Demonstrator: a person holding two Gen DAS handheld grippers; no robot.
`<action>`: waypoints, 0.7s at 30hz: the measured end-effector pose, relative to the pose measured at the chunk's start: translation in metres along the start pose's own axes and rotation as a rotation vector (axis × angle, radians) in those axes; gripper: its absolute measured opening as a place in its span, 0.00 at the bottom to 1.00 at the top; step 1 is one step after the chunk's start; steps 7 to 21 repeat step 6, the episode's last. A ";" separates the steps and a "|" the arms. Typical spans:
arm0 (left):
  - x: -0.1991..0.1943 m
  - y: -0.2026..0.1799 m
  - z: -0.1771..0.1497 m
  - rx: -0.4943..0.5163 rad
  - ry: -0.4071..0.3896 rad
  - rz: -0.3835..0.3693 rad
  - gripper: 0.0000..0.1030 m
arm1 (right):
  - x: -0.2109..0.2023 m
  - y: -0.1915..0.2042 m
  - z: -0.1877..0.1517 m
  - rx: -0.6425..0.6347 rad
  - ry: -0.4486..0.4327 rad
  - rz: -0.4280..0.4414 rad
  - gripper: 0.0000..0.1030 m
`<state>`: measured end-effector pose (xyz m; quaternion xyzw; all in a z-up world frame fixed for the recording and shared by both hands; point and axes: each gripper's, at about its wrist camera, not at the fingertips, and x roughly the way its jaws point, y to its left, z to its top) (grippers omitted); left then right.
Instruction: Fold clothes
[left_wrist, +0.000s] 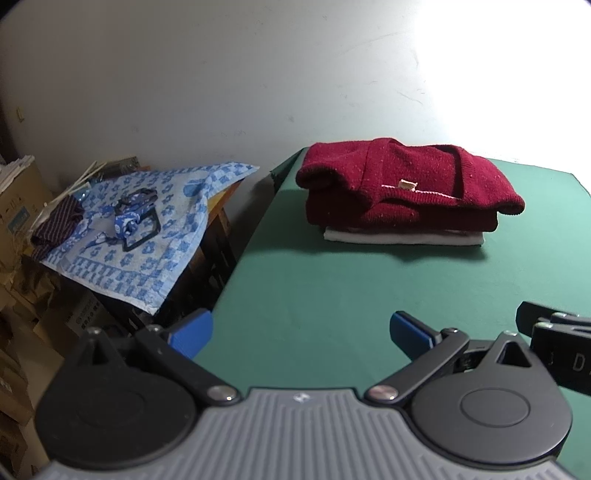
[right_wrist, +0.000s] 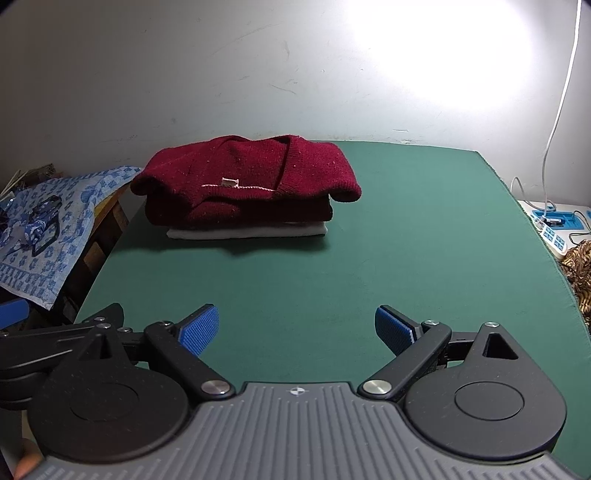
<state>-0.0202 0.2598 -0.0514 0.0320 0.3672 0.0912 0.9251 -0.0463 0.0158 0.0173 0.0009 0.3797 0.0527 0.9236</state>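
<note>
Folded and stacked at the far left of the green table (right_wrist: 406, 258): a dark red knitted sweater (right_wrist: 243, 181), collar up and small neck label showing, resting squarely on a folded white garment (right_wrist: 247, 232) of which only the front edge peeks out beneath. Nothing loose or unfolded anywhere else on the green table, so folding looks finished as far as these views reach; possibly more clothes out of sight behind the cameras, but none shown.

Well short of the sweater, near the table's front edge: left gripper (left_wrist: 301, 332) and right gripper (right_wrist: 297, 328), side by side, both with blue pads spread wide and nothing between them, only bare green cloth below. Right gripper's black body visible at the right border of the left wrist view; one blue tip of the left gripper just visible at the left border of the right wrist view.

Left of the sweater, beyond the table's edge: a blue-and-white floral towel (left_wrist: 155, 236) draped over lower furniture, carrying a small blue patterned pouch (left_wrist: 129, 218) and a striped dark cloth (left_wrist: 55, 225), perhaps another garment, though too small and crumpled to tell. Right of the sweater, off the table's far side: a white power strip (right_wrist: 550, 229) with a white cable (right_wrist: 561, 103) rising up the wall.
</note>
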 end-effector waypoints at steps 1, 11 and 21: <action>0.000 0.000 0.000 -0.001 0.001 0.000 0.99 | 0.000 0.000 0.000 0.000 0.001 0.001 0.91; 0.002 0.001 0.001 -0.008 0.009 -0.010 0.99 | 0.000 0.001 0.001 -0.006 -0.005 -0.001 0.91; 0.002 0.001 0.001 -0.008 0.009 -0.010 0.99 | 0.000 0.001 0.001 -0.006 -0.005 -0.001 0.91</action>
